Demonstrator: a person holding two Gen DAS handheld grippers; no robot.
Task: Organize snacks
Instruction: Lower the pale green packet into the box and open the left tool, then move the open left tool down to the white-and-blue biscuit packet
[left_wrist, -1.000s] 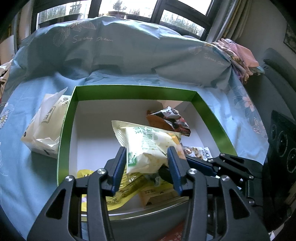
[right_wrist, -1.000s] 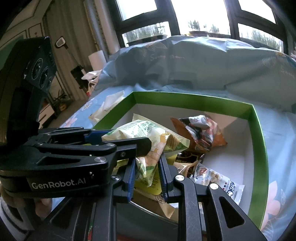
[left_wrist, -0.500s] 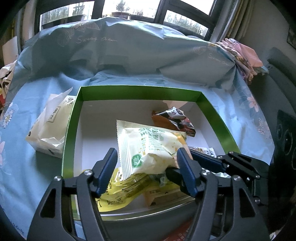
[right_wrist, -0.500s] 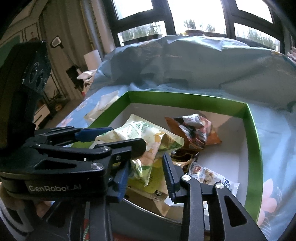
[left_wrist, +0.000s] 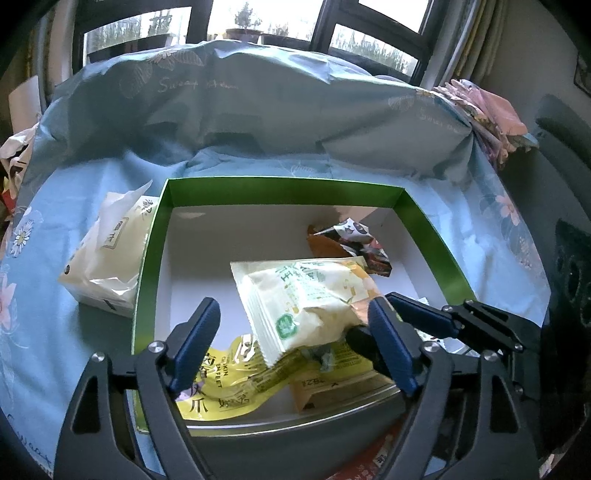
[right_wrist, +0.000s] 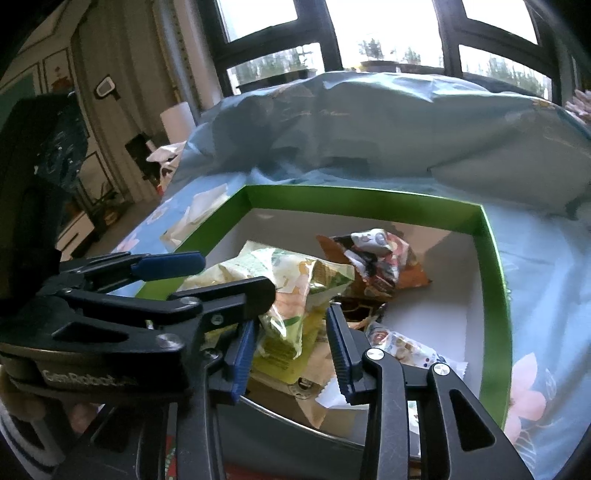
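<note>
the left wrist view alone shows a soft white tissue pack lying outside the green-walled box, against its wall, and a glossy yellow pouch flat on the white floor. the right wrist view alone shows a small clear crinkly packet near the box's right wall. the puffy pale green snack bag sits inside the box on other wrappers, with a crumpled brown wrapper behind it. the left gripper is opening, jaws spread wide and clear of the bag. the right gripper is opening too, the bag's crimped end between its ribbed blue pads, apparently untouched.
</note>
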